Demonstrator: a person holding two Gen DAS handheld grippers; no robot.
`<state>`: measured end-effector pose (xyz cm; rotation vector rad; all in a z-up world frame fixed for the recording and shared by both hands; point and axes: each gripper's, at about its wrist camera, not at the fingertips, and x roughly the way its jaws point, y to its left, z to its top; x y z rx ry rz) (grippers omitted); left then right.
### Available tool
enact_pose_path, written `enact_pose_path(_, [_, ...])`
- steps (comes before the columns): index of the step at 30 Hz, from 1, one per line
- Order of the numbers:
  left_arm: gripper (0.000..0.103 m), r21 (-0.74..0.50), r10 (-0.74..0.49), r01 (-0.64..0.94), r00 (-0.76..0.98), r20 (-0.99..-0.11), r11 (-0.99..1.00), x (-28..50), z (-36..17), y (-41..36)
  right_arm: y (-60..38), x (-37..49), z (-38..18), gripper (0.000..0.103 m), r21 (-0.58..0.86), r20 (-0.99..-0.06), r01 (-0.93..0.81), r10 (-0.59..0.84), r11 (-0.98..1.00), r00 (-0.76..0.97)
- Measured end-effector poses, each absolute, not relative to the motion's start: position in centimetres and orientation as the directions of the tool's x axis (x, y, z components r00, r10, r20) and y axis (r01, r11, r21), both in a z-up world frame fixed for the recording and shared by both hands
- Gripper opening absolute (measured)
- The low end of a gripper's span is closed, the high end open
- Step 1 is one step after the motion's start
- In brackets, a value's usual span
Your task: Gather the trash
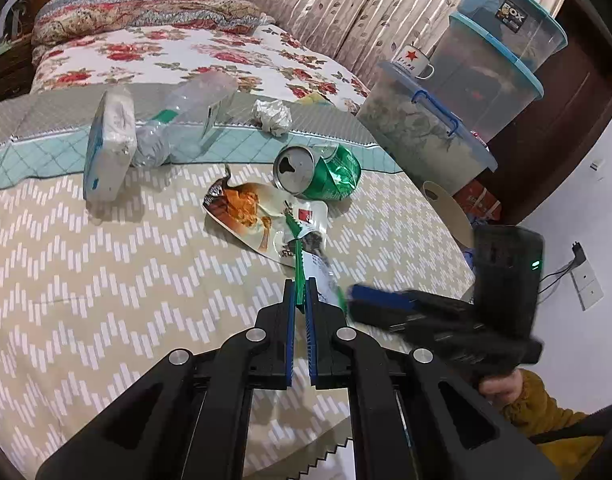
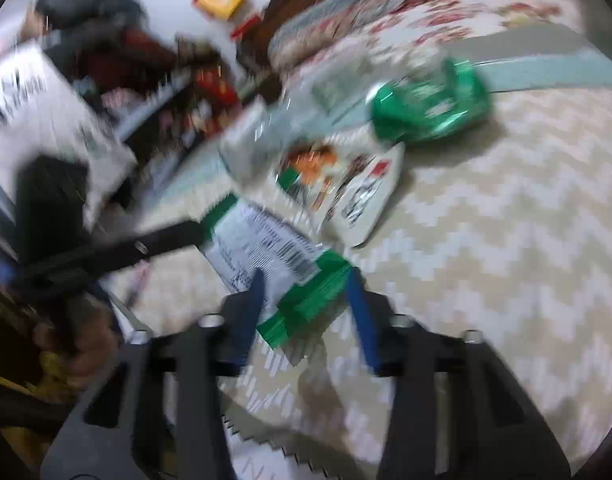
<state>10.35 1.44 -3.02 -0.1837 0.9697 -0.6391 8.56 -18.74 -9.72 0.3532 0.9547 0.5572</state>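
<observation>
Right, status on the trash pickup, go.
Left claw shut on green-edged wrapper. Right claw open, wrapper's far end between its pads. Crushed green can, snack bag uncollected on bed.

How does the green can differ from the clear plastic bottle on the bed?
The green can is opaque, shiny metal; the plastic bottle is see-through. The can is short and squat, the bottle longer and slimmer. The can lies on the zigzag bedspread beside a snack wrapper, while the bottle lies farther back on the pale blue quilt strip, against a tissue pack. Both are crushed, lying on their sides and untouched by either gripper.
</observation>
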Motion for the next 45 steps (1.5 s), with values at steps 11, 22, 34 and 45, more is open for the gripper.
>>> enact_pose_path(11, [0.04, -0.532, -0.646, 0.386, 0.285, -0.709, 0.754, 11.6, -6.4, 1.4, -17.8, 8.8, -10.3, 0.025, 0.5, -0.677, -0.29, 0.577, 0.816, 0.456])
enact_pose_path(22, [0.002, -0.496, -0.601, 0.35, 0.336, -0.725, 0.795, 13.0, -7.3, 2.7, -21.7, 9.8, -9.8, 0.066, 0.589, -0.598, -0.213, 0.598, 0.779, 0.534])
enact_pose_path(34, [0.002, -0.518, -0.575, 0.248, 0.382, -0.724, 0.818, 15.4, -7.6, 4.7, -23.3, 17.6, -11.0, 0.024, 0.635, -0.64, -0.122, 0.608, 0.763, 0.47])
enact_pose_path(45, [0.002, -0.511, -0.541, 0.197, 0.437, -0.718, 0.837, 15.4, -6.9, 8.6, -15.6, 10.1, -10.5, 0.02, 0.653, -0.63, -0.353, 0.739, 0.67, 0.239])
